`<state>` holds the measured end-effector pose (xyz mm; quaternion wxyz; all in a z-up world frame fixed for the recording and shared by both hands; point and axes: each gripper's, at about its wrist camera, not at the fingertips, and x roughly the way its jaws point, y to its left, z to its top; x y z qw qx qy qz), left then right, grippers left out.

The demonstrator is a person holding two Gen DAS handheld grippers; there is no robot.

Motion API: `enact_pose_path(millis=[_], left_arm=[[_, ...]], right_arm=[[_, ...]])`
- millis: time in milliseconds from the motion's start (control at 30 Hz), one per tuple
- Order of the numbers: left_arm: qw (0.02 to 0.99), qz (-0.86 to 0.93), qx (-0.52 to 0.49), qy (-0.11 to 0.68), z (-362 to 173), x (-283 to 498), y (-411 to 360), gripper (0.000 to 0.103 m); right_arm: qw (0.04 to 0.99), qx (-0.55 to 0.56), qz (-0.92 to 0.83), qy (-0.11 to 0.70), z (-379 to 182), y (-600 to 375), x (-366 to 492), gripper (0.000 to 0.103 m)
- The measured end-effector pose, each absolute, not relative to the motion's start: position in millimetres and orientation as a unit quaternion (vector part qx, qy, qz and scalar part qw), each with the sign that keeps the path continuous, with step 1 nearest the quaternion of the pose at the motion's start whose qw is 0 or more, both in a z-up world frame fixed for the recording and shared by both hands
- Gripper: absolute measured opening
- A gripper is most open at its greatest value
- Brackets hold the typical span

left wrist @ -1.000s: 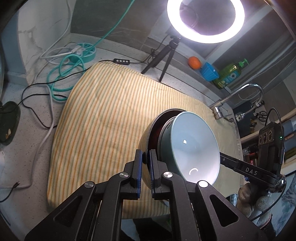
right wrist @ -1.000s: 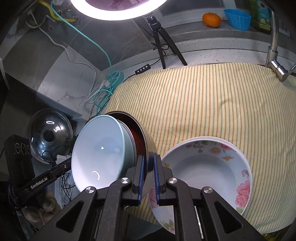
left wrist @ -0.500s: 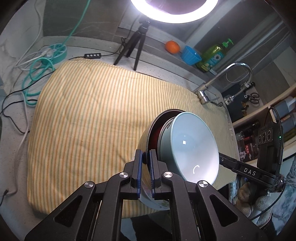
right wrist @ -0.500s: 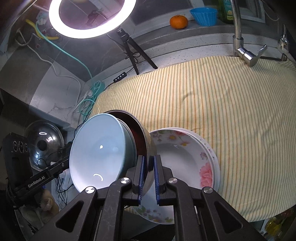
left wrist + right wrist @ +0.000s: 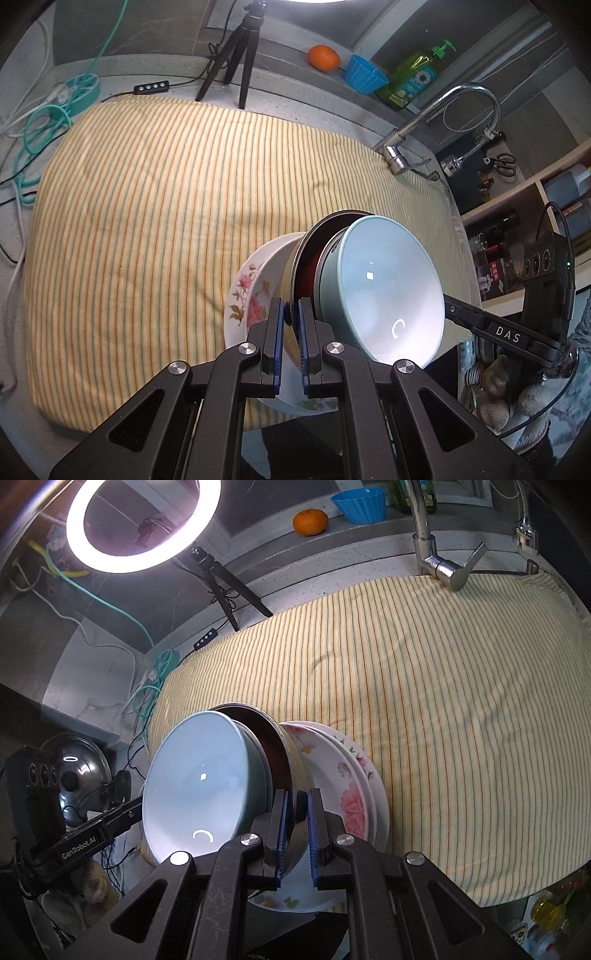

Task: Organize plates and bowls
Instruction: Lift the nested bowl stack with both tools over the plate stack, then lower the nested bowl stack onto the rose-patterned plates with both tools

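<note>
The left gripper (image 5: 290, 314) is pinching the rim of a metal bowl (image 5: 301, 258); the right gripper (image 5: 295, 805) is pinching the same rim from the other side; a light blue bowl (image 5: 380, 288) is sitting inside it; both bowls are tilting over the flowered plates (image 5: 351, 786) lying on the striped cloth (image 5: 443, 701).

Both wrist views look down, sharing the striped cloth (image 5: 155, 206).
</note>
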<state>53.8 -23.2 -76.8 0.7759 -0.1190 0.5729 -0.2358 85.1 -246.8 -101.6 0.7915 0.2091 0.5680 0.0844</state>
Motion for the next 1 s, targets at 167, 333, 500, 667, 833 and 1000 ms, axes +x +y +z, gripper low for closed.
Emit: enact_pose_path(millis=[167,333,500,667,833,1000], left_arm=[[0.775,-0.237,-0.116,0.575,-78,54,-25,0.006],[0.772,-0.236,-0.116,0.578,-81,54,-25,0.006],[0.769,-0.238,-0.113,0.583,-85,54,-28,0.006],[0.766,-0.239,-0.109,0.587,-89,54,-29,0.006],[0.766,-0.239,-0.105,0.587,-91,54,-31,0.006],[0.765,-0.239,-0.106,0.589,-93,54,-30,0.006]], right_arm=[[0.787,0.211,0.083,0.574,-107,-247,82,0.009],[0.785,0.217,0.081,0.575,-110,-248,80,0.009],[0.783,0.218,0.079,0.577,-113,-248,80,0.009],[0.782,0.216,0.077,0.580,-118,-250,81,0.009],[0.781,0.212,0.076,0.582,-122,-251,81,0.009],[0.783,0.211,0.078,0.581,-122,-250,82,0.009]])
